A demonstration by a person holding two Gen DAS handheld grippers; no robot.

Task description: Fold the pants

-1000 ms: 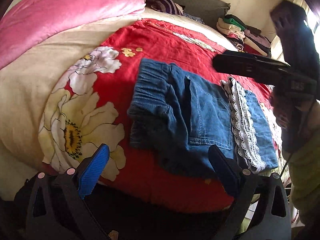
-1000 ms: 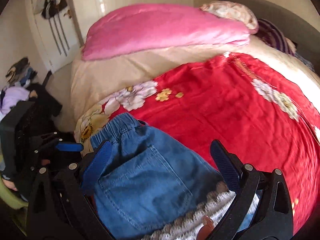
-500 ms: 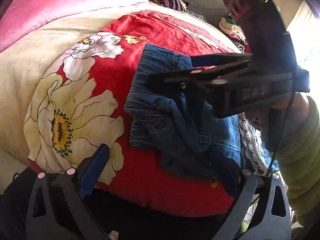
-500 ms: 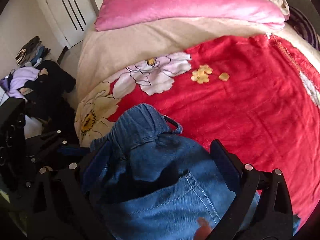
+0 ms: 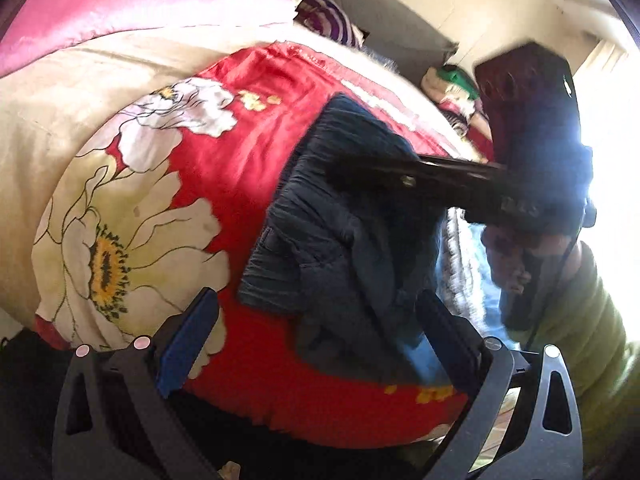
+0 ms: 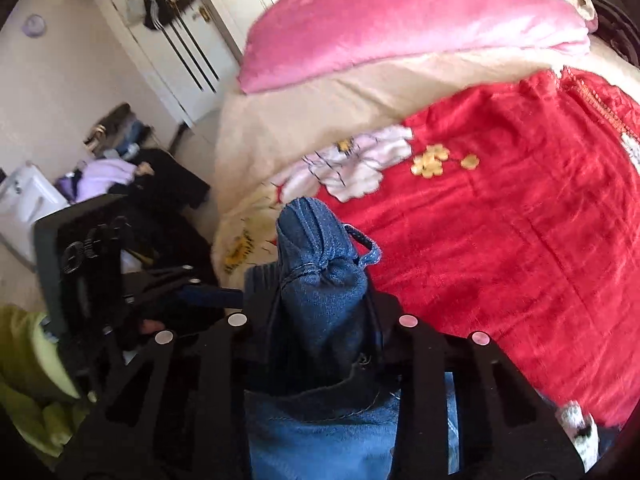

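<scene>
On the red blanket, right tongs tilted down, just closed — clamping the pants; left tongs apart.

The red floral plush blanket lies bare and unobstructed beyond and to the right of the bunched blue denim pants. A rolled pink velvet quilt blocks the far edge of the bed. A stack of folded clothes occupies the far right corner. At the near edge, the right gripper crosses above the denim, barring approach from that side. The left gripper stands wide before it.
</scene>
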